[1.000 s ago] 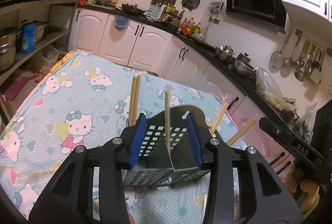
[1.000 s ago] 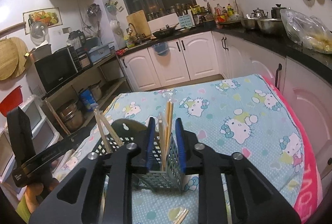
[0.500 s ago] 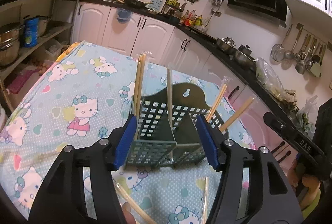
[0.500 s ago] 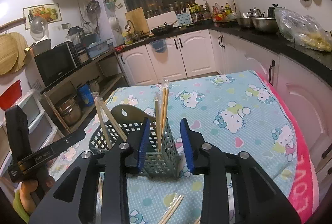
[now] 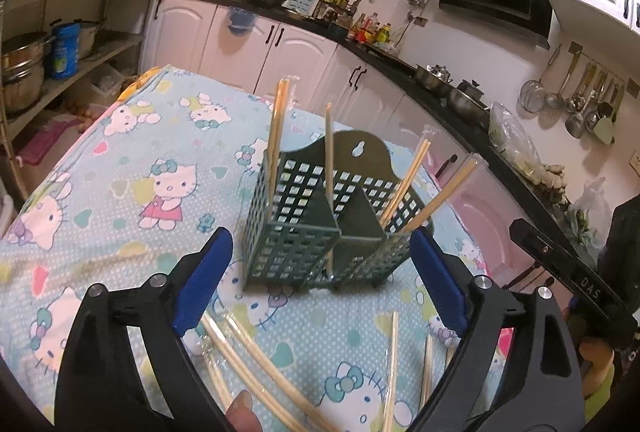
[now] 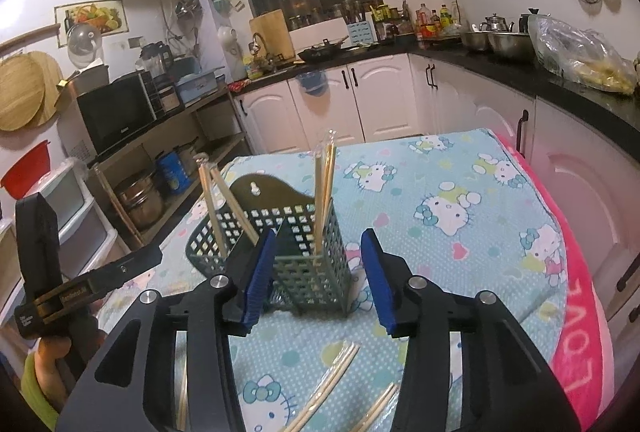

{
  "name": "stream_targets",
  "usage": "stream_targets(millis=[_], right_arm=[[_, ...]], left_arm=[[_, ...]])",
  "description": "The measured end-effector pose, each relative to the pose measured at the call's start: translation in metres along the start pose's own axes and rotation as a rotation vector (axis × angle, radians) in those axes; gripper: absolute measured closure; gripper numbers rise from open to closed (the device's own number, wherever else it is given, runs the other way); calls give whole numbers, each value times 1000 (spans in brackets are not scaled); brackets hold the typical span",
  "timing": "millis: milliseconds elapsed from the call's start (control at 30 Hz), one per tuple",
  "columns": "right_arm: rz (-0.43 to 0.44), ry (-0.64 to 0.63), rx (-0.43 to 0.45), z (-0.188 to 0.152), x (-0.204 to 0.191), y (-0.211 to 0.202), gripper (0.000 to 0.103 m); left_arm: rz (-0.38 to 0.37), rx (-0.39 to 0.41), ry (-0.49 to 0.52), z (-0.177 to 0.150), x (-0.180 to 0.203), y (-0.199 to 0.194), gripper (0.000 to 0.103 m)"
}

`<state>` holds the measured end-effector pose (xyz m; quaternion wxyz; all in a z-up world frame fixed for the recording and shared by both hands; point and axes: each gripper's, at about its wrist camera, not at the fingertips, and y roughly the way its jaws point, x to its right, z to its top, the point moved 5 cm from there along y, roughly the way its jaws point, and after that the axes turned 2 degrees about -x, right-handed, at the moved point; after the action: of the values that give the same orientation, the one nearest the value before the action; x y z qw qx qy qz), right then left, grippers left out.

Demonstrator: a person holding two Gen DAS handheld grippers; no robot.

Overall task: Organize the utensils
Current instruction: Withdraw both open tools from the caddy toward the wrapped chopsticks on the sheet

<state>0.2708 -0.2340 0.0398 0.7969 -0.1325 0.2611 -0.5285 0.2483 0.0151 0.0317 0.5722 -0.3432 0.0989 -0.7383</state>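
Before the green basket (image 5: pixel 320 232) – both grippers, left (image 5: pixel 320 282) and right (image 6: pixel 318 276), gape empty.

Left gripper (image 5: pixel 320 280) spread wide, empty; green basket (image 5: pixel 320 228) just beyond holds upright chopsticks (image 5: pixel 278 135); more chopsticks (image 5: pixel 264 364) lie before the basket.
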Motion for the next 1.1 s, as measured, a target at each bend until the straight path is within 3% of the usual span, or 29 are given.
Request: stream_targets(millis=[533, 1000, 1100], right_arm=[[11, -18, -65, -33, -12, -4, 54], [12, -15, -173, -72, -19, 13, 49], [15, -24, -201, -80, -22, 20, 49]], left_arm=[[37, -42, -42, -27, -29, -12, 19], [66, -120, -104, -65, -64, -14, 19], [54, -142, -120, -71, -67, -12, 24]])
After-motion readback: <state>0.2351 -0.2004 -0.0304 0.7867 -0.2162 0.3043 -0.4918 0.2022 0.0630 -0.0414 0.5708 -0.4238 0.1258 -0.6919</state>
